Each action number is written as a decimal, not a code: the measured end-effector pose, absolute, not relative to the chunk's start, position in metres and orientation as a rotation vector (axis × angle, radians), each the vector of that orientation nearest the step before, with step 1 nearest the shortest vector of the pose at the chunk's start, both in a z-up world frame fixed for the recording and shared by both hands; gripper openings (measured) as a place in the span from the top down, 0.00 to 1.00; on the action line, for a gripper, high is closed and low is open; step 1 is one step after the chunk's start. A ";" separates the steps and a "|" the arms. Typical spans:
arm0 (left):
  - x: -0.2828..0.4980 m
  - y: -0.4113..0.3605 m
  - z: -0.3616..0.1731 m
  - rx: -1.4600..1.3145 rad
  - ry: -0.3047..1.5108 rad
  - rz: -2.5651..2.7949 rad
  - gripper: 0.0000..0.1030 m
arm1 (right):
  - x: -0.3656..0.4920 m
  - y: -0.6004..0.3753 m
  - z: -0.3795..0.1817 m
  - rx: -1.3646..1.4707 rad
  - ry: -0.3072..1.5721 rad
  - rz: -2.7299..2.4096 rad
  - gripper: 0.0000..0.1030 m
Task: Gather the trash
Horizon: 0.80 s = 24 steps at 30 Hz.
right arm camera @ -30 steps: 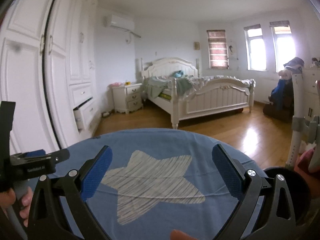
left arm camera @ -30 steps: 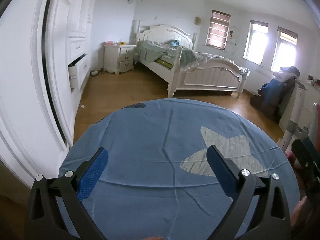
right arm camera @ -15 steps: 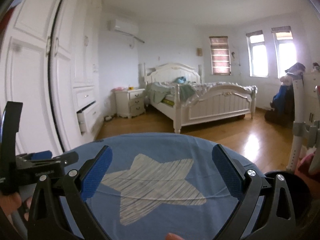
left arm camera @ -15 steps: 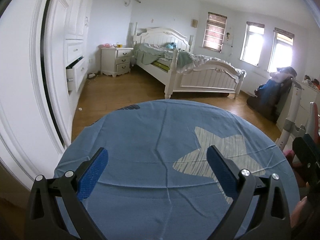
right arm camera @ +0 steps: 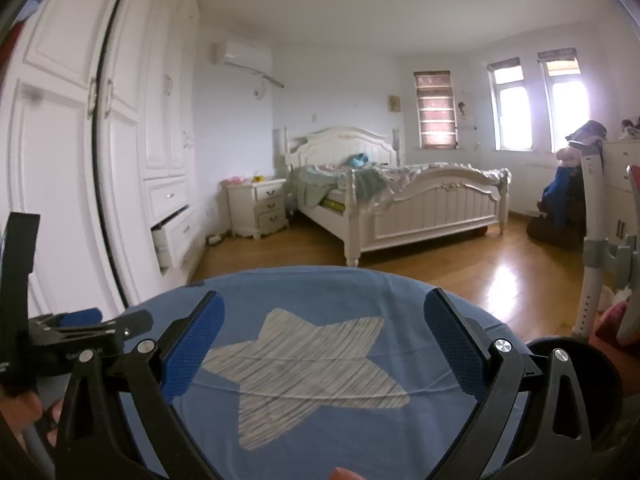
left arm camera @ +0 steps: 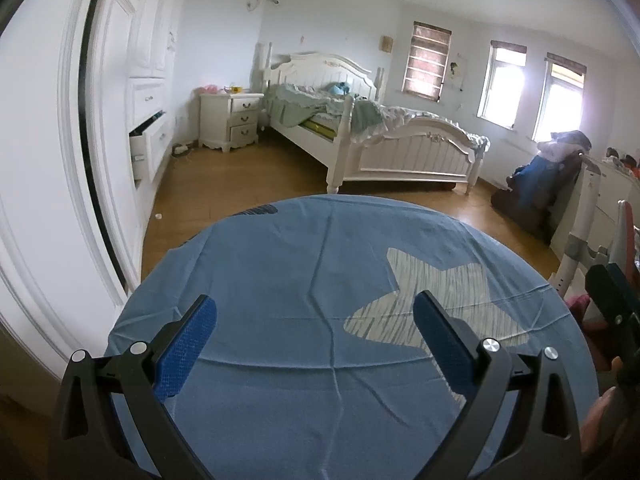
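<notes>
Both grippers are hanging wide open over a blue cloth (left arm camera: 280, 280) with a grey star (right arm camera: 308, 364) — the left gripper (left arm camera: 315, 328) and the right gripper (right arm camera: 324, 328) are holding nothing. Only the left view is showing a small white scrap (left arm camera: 159, 216) on the floor at middle left by the wardrobe (left arm camera: 120, 120); the right view is showing the air conditioner (right arm camera: 242, 54) whole, upper centre.

— What's under the right claw (right arm camera: 320, 340)?
— Blue cloth (right arm camera: 320, 432) with a striped grey star (right arm camera: 312, 372); fingers spread wide, nothing between them.
— Beyond?
— Wood floor (right arm camera: 480, 268), white bed (right arm camera: 400, 204), nightstand (right arm camera: 260, 208), wardrobe (right arm camera: 120, 160).
</notes>
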<state>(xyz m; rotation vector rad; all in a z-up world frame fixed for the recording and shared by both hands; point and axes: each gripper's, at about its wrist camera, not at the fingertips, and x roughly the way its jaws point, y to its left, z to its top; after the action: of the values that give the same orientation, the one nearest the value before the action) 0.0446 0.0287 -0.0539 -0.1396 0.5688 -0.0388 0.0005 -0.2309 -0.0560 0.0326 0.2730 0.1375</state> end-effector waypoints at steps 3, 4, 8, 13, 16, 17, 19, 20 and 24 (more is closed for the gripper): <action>0.047 0.030 -0.053 -0.143 0.564 -0.036 0.05 | 0.000 -0.231 -0.056 0.033 0.271 0.136 0.05; 0.047 0.031 -0.053 -0.146 0.562 -0.036 0.05 | 0.000 -0.231 -0.056 0.034 0.271 0.135 0.05; 0.047 0.032 -0.052 -0.152 0.563 -0.034 0.05 | 0.000 -0.231 -0.056 0.034 0.269 0.135 0.05; 0.046 0.030 -0.052 -0.144 0.551 -0.026 0.05 | 0.000 -0.231 -0.056 0.033 0.270 0.135 0.05; 0.047 0.028 -0.053 -0.139 0.548 -0.025 0.05 | 0.000 -0.230 -0.056 0.034 0.270 0.135 0.05; 0.046 0.028 -0.053 -0.141 0.548 -0.025 0.05 | 0.000 -0.230 -0.056 0.034 0.270 0.135 0.05; 0.047 0.027 -0.053 -0.143 0.549 -0.025 0.05 | 0.000 -0.230 -0.056 0.034 0.271 0.135 0.05; 0.044 0.027 -0.054 -0.143 0.548 -0.025 0.05 | 0.000 -0.229 -0.056 0.034 0.270 0.134 0.05; 0.039 0.026 -0.052 -0.146 0.525 -0.024 0.05 | 0.000 -0.229 -0.056 0.034 0.270 0.134 0.05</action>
<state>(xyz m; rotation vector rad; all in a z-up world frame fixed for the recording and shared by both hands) 0.0392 0.0255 -0.0518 -0.1461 0.5249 -0.0242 0.0000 -0.2294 -0.0562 0.0343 0.2701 0.1339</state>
